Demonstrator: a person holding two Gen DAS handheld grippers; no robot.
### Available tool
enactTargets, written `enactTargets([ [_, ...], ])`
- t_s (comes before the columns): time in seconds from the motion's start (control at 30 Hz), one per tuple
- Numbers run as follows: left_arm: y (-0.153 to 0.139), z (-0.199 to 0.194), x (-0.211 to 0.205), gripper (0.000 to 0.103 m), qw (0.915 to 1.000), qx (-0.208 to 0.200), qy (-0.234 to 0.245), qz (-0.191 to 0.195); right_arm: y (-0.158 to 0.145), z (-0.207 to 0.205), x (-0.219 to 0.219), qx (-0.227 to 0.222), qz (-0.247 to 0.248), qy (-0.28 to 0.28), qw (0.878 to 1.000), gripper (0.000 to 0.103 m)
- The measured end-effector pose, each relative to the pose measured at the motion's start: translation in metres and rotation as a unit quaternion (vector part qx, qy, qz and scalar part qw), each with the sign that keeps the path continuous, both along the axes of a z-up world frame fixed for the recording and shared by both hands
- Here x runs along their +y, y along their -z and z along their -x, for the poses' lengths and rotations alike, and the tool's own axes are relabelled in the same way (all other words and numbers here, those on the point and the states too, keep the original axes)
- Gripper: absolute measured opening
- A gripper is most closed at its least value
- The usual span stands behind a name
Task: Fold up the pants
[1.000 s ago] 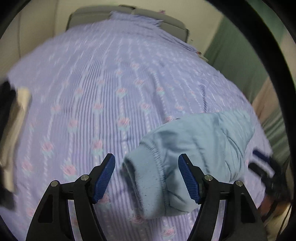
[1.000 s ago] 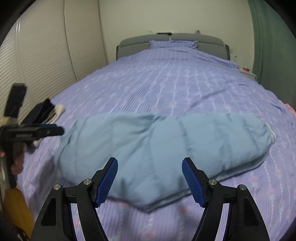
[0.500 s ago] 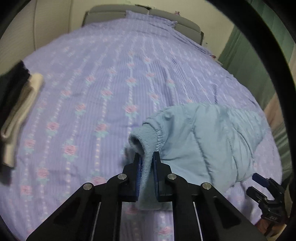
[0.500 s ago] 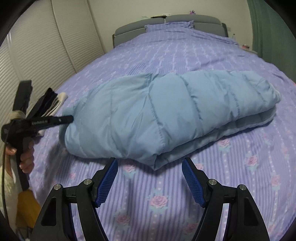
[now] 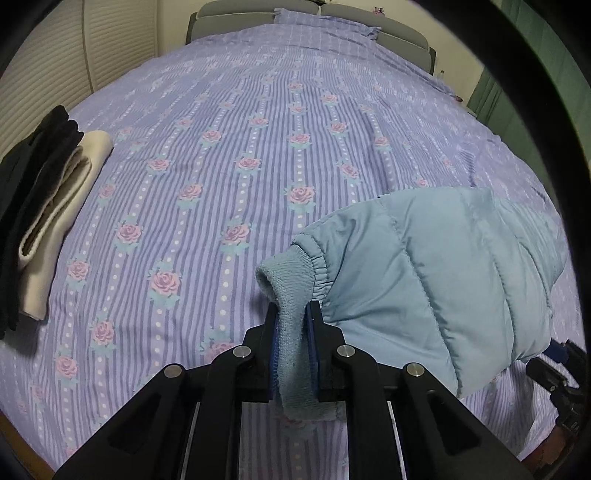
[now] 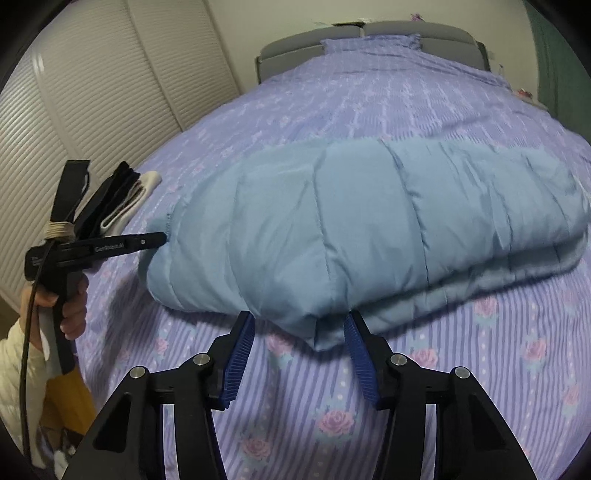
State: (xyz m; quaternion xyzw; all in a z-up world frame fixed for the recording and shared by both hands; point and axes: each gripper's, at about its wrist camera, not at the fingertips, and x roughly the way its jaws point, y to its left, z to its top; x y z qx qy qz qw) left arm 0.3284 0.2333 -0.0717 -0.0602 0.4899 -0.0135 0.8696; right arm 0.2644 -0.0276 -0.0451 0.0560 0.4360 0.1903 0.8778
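Light blue quilted padded pants (image 6: 369,221) lie folded across the near part of the bed; they also show in the left wrist view (image 5: 436,273). My left gripper (image 5: 293,332) is shut on their ribbed knit cuff (image 5: 291,295) and holds it just above the bedspread. It also shows from the side in the right wrist view (image 6: 110,245), at the pants' left end. My right gripper (image 6: 299,332) is open, its blue pads on either side of the pants' near folded corner (image 6: 325,332), which lies on the bed.
The bed has a purple striped bedspread with roses (image 5: 258,147) and a grey headboard (image 6: 369,33). A stack of folded black and cream clothes (image 5: 40,206) lies at the bed's left edge. White louvred doors (image 6: 92,92) stand left, a green curtain (image 5: 498,107) right.
My left gripper closed on the pants' cuff and lifted it slightly. My right gripper moved down and forward to the near folded corner, and its jaws have narrowed around it.
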Motion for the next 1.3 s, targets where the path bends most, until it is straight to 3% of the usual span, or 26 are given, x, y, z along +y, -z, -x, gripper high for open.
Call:
enactTargets([
  [0.2, -0.001, 0.012, 0.008, 0.015, 1.0000, -0.005, -0.003, -0.007, 0.016, -0.013, -0.005, 0.039, -0.032, -0.007, 0.999, 0.052],
  [0.47, -0.016, 0.027, 0.017, 0.015, 0.9997, -0.016, -0.011, -0.012, 0.011, -0.014, 0.008, 0.000, -0.003, -0.040, 0.999, 0.052],
  [0.53, -0.013, 0.027, 0.014, 0.015, 0.9997, -0.013, -0.003, -0.022, 0.016, -0.018, 0.013, 0.000, 0.005, -0.038, 0.999, 0.033],
  [0.63, -0.012, 0.027, 0.010, 0.015, 0.9993, -0.010, 0.004, -0.035, 0.015, -0.014, 0.012, 0.001, 0.002, -0.038, 0.999, 0.018],
  [0.73, -0.010, 0.024, 0.008, 0.015, 0.9993, -0.005, 0.003, -0.038, 0.007, 0.001, 0.011, -0.003, 0.007, -0.032, 0.999, 0.011],
  [0.9, -0.006, 0.022, 0.004, 0.015, 0.9984, 0.004, -0.001, -0.056, 0.020, 0.004, 0.026, 0.005, 0.033, -0.037, 0.999, 0.011],
  [1.0, -0.008, 0.022, -0.002, 0.017, 0.9974, 0.007, -0.002, -0.071, 0.019, 0.004, 0.025, 0.008, 0.028, -0.036, 0.999, 0.013],
  [1.07, -0.015, 0.026, -0.009, 0.023, 0.9951, 0.000, 0.004, -0.099, 0.013, 0.010, 0.018, 0.009, 0.028, -0.025, 0.999, 0.026],
  [1.13, -0.024, 0.034, -0.018, 0.053, 0.9883, -0.011, 0.002, -0.152, 0.008, 0.017, 0.012, -0.001, 0.038, -0.006, 0.999, 0.048],
  [1.2, -0.042, 0.051, -0.028, 0.057, 0.9832, -0.046, 0.015, -0.176, -0.004, 0.029, -0.003, -0.018, 0.025, 0.015, 0.999, 0.051],
  [1.3, -0.069, 0.074, -0.042, 0.065, 0.9835, -0.075, 0.026, -0.163, -0.020, 0.042, -0.026, -0.035, 0.007, 0.048, 0.998, 0.057],
])
